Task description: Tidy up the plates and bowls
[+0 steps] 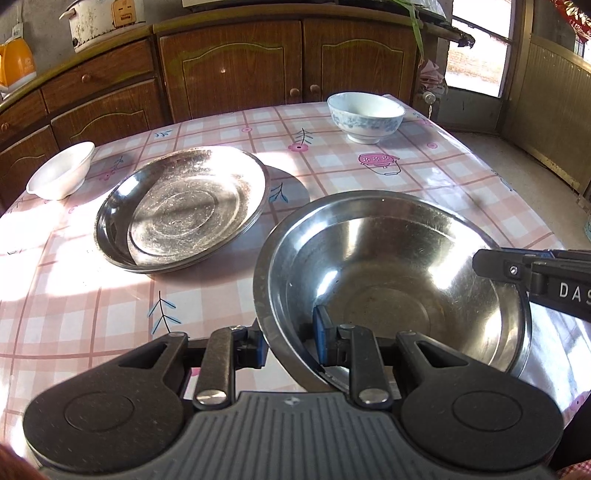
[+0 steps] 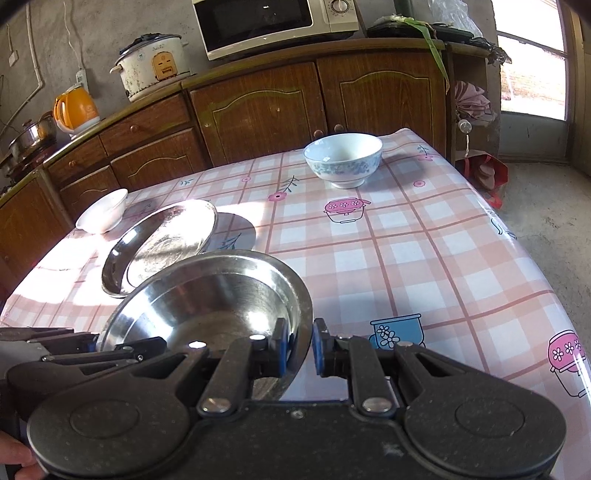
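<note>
A large steel bowl [image 1: 399, 273] sits near the table's front edge; it also shows in the right wrist view [image 2: 207, 295]. My left gripper [image 1: 290, 343] straddles its near-left rim with a gap at the pads. My right gripper [image 2: 299, 349] straddles its right rim, pads close to the metal; it also shows in the left wrist view [image 1: 484, 264]. Stacked steel plates [image 1: 184, 208] lie left of the bowl, and they also show in the right wrist view [image 2: 162, 243]. A small white bowl [image 1: 62, 171] stands at the far left. A blue-patterned bowl [image 1: 365, 116] stands at the far right.
The table wears a pink checked cloth [image 2: 406, 258]. Wooden cabinets [image 2: 258, 110] run behind it with a rice cooker [image 2: 151, 62], an orange kettle [image 2: 75, 109] and a microwave [image 2: 273, 22]. The table's right edge drops to a concrete floor [image 2: 546, 229].
</note>
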